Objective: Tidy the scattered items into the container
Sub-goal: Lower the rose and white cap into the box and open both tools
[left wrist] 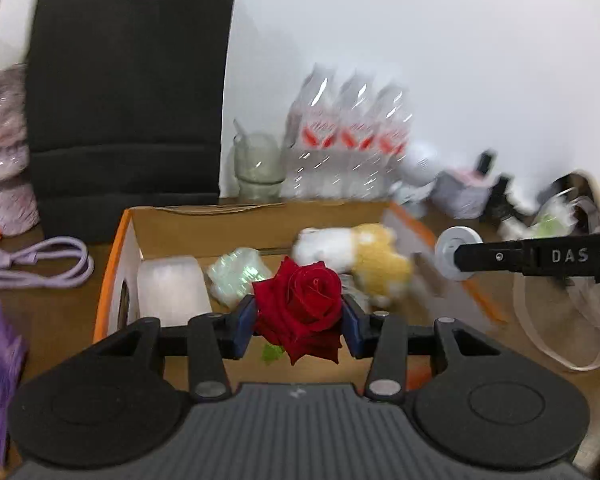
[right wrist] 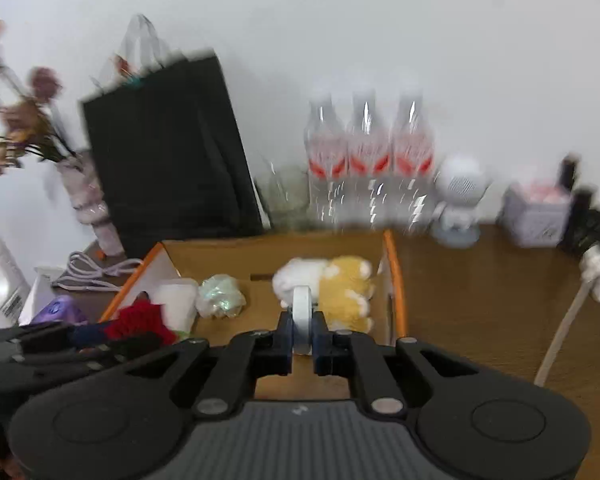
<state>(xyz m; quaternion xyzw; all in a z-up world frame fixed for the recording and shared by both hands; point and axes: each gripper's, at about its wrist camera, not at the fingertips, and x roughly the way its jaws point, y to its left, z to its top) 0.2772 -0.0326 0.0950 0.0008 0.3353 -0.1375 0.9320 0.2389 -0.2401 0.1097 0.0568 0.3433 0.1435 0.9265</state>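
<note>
Left gripper [left wrist: 300, 326] is clamped part-way closed on a red rose [left wrist: 300, 304], bloom squeezed between the blue pads, held over the near edge of the cardboard box [left wrist: 112, 280]. Right gripper [right wrist: 302, 338] is almost fully closed on a thin white disc [right wrist: 302, 318], gripped by its flat faces and standing on edge, also above the box.

The box already holds a plush toy [right wrist: 328, 288], a crumpled iridescent wrapper [right wrist: 220, 296] and a white roll [left wrist: 172, 288], probably tape; blur makes that uncertain.

Risks: both grippers crowd the same opening, so they may knock together on release. The disc could roll out if dropped on edge near the orange-trimmed wall. The rose bloom may crush or shed petals under the pads.

The left view shows the disc's round face and the right gripper's finger side-on. Only the right view shows the dried flower bouquet [right wrist: 12, 120] and the small white robot figure [right wrist: 460, 200] clearly.
</note>
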